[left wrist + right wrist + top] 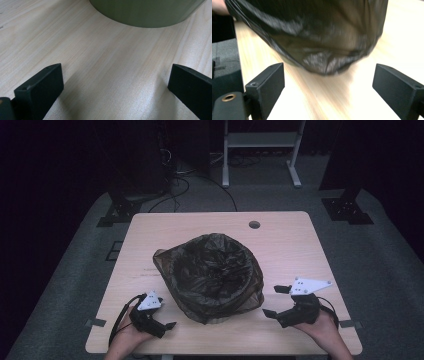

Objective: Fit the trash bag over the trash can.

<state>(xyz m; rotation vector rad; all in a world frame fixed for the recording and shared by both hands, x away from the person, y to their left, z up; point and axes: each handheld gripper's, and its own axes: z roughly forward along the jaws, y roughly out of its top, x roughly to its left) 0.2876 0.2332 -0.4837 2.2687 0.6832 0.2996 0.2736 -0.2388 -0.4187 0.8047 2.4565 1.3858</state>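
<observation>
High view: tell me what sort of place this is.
Probably a lab or recording studio, not a home: a lone wooden table on grey carpet, dark drapes around it, loose cables on the floor, and a white equipment stand behind.

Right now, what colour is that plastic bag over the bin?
Dark brownish-black and slightly see-through, the bag shows best in the high view.

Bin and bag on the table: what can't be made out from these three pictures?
- High view: the inside of the bin is hidden by the dark bag that lines it and hangs over its rim.
- Left gripper view: the green bin is cut off by the top edge, so only its lower wall shows.
- Right gripper view: the bag is blurred, and the frame crops its top.
</observation>
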